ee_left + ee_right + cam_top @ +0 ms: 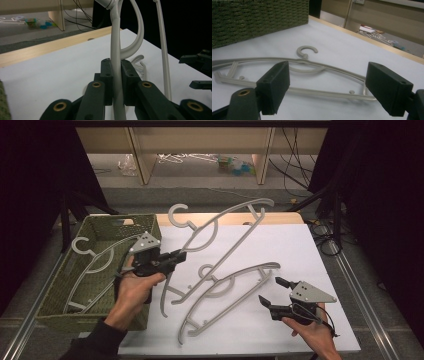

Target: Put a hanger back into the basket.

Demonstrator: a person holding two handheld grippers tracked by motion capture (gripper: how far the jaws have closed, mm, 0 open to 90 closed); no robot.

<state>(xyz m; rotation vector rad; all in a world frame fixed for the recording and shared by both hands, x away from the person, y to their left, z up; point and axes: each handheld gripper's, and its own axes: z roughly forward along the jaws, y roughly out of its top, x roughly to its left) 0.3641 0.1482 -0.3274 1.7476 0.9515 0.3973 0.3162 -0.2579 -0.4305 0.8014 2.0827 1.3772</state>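
Left gripper (178, 255), held in the person's left hand (134, 287) over the seam between basket and sheet, has its jaws clamped on the bar of a grey hanger (220, 236); the left gripper view shows that bar pinched between both black pads (107, 75), with the hanger's curved part rising above them. That hanger is tilted, its hook toward the table's far edge and its lower end near the left forearm. No writing or brand can be read on anything.

At the far left a woven green basket (55, 292) holds another grey hanger (92, 265), lying slanted inside it. On the white sheet (295, 250), a third grey hanger (227, 292) lies flat between the two grippers, its hook pointing toward the basket.

Right gripper (272, 292), in the right hand (312, 332) near the sheet's front right corner, has its jaws spread wide, nothing between them; in the right gripper view they frame the flat hanger (307, 66). Bare sheet lies open along the right side and far right corner.
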